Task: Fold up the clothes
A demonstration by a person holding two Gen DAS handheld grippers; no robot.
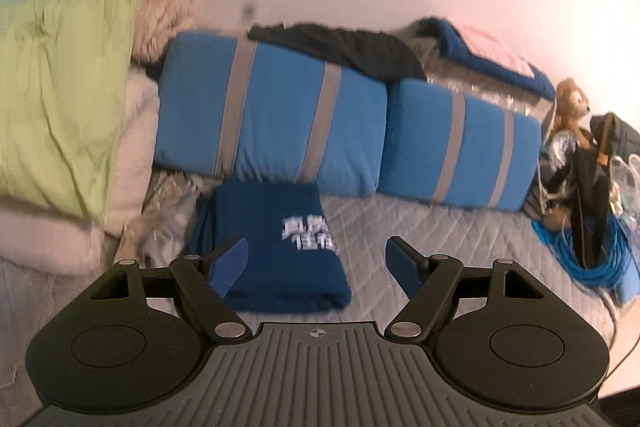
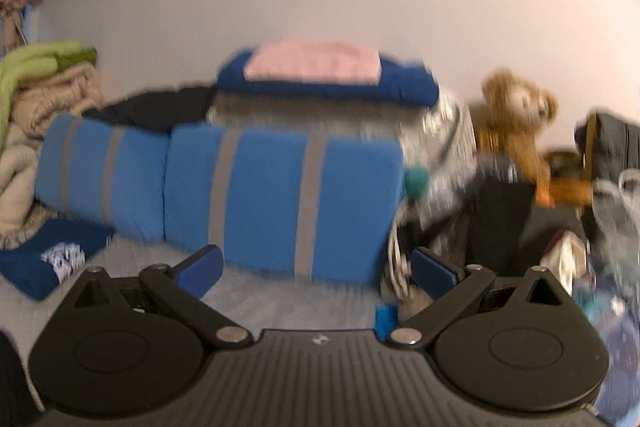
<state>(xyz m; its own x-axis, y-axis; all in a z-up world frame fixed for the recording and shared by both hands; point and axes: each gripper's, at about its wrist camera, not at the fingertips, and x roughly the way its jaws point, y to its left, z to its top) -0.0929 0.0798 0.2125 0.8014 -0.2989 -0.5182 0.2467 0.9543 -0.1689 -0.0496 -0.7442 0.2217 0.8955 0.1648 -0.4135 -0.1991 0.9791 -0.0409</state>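
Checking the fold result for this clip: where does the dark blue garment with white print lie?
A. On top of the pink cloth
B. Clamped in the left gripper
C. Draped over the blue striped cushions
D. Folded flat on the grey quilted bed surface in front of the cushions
D: the dark blue garment lies folded on the grey quilted surface in front of the blue striped cushions, and the left gripper stands open, holding nothing.

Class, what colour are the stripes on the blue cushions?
Grey stripes on the blue cushions, clearest in the left wrist view.
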